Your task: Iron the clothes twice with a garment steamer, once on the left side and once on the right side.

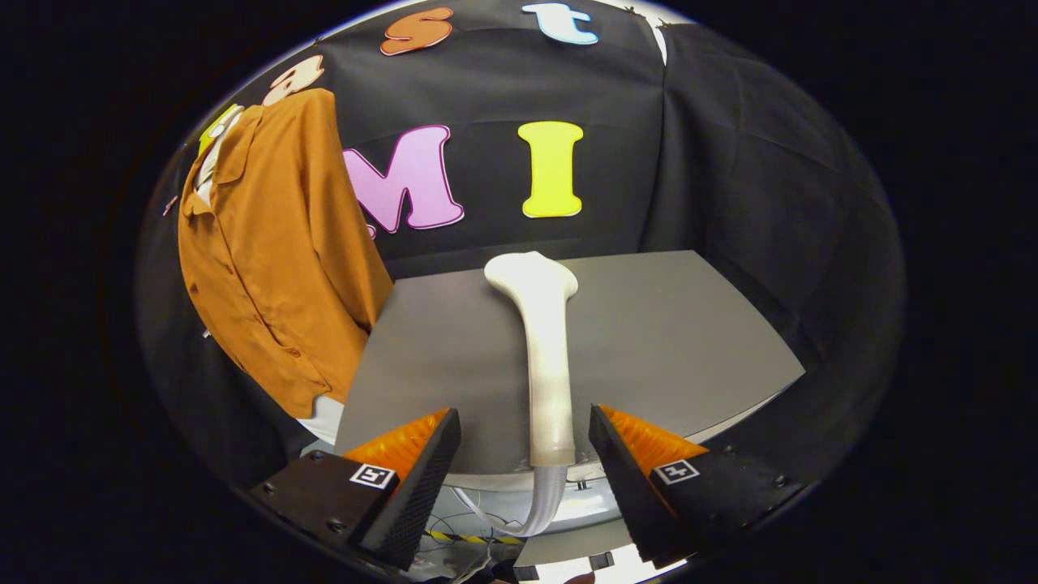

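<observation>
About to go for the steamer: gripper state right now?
Gripper: open, holding nothing; the steamer handle lies on the table between its fingers, untouched.

Claw-mounted (525, 454), facing table (665, 341) (seemingly near)

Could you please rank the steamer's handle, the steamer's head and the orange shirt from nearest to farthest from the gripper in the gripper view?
The gripper is open.
1. Steamer's handle: lying on the grey table, its end between the fingers.
2. Steamer's head: beyond the fingers, at the table's far edge.
3. Orange shirt: hanging off to the left beside the table.
</observation>
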